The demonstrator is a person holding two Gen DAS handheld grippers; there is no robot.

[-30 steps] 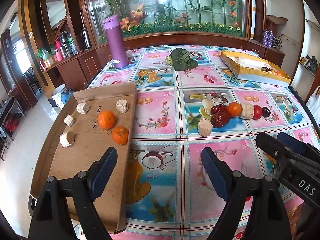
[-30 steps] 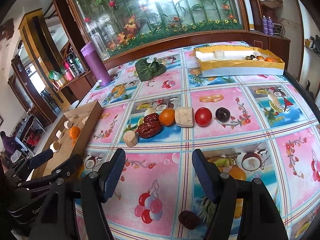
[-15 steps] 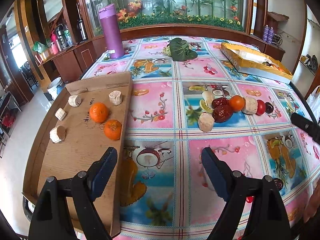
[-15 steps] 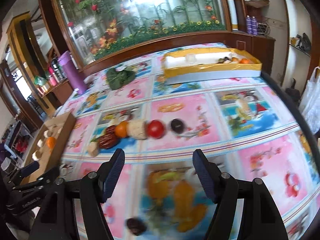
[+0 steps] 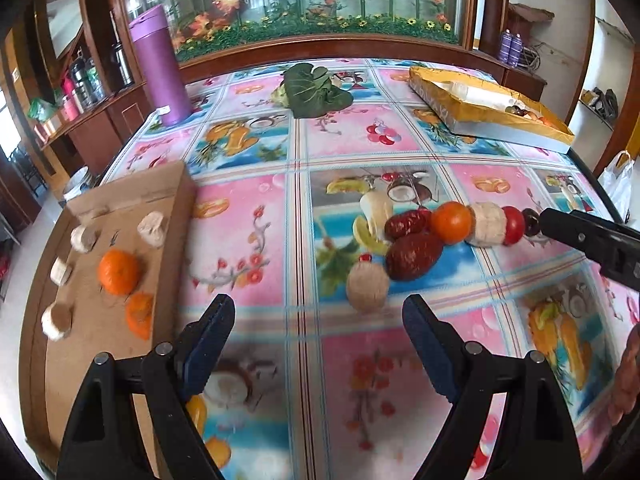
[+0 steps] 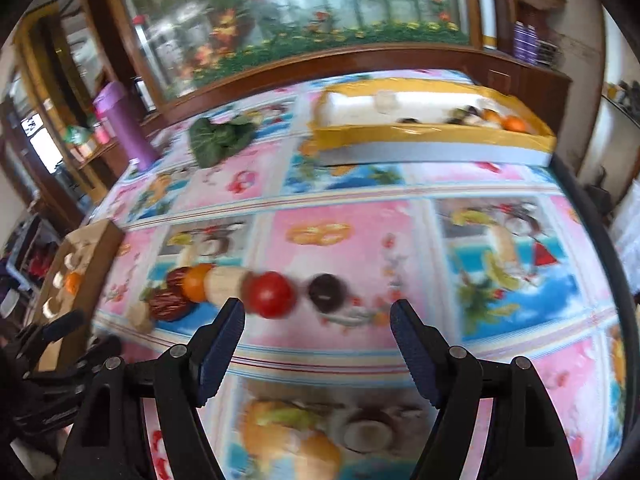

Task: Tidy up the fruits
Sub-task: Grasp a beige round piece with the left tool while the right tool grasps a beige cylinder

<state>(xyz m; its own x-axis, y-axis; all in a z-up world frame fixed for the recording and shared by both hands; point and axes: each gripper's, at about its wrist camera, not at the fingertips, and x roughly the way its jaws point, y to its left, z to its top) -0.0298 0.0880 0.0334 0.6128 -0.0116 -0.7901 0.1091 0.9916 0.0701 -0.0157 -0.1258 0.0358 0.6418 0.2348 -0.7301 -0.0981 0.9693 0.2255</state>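
Observation:
A row of fruit lies mid-table: a pale chunk [image 5: 367, 286], two red dates [image 5: 414, 254], an orange [image 5: 451, 222], another pale chunk [image 5: 486, 224], a red tomato [image 5: 513, 225] and a dark plum [image 5: 530, 222]. My left gripper [image 5: 320, 320] is open and empty, just short of the near pale chunk. My right gripper [image 6: 318, 328] is open too, with the tomato [image 6: 272, 294] and plum [image 6: 326, 292] just beyond its fingertips. One of its fingers [image 5: 580, 236] shows beside the plum. A cardboard tray [image 5: 100, 344] on the left holds two oranges [image 5: 119, 272] and several pale chunks.
A yellow box [image 6: 432, 132] with some fruit sits at the far right. A purple bottle [image 5: 160, 66] and a green leaf bundle [image 5: 316, 90] stand at the back. The table edge runs close on the right, and a wooden cabinet lines the far side.
Both grippers have moved in towards the fruit row, which now sits nearer their fingertips. The right gripper's finger has moved up beside the plum in the left view.

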